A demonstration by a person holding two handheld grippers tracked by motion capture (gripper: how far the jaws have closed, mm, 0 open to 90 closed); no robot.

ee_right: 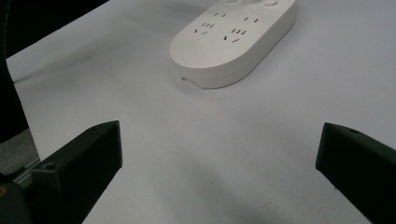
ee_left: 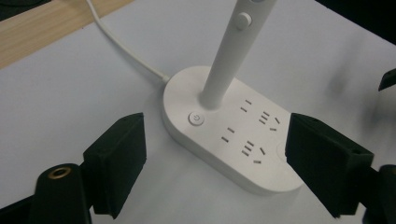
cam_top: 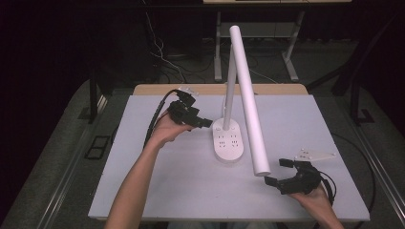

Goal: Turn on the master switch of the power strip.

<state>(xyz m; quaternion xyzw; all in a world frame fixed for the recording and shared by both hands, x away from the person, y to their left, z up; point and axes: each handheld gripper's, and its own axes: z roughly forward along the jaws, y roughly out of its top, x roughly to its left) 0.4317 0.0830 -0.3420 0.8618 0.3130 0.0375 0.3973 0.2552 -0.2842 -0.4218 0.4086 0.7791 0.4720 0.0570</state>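
**Lamp mid-table, both grippers spread wide**

High view: the white desk lamp [cam_top: 228,143] stands mid-table [cam_top: 157,191], bare surface all around. The left gripper [cam_top: 206,122], just left of its base, looks unclenched; the right gripper [cam_top: 277,171], near right, is released.

Left gripper view: jaws wide apart, flanking the socket base [ee_left: 233,140]; the stem is cut off.

Right gripper view: jaws wide, empty; the base's [ee_right: 233,42] far end is cropped.

1 desk lamp [cam_top: 228,143], 1 table [cam_top: 157,191], 2 tools: left tool [cam_top: 206,123], right tool [cam_top: 278,171].
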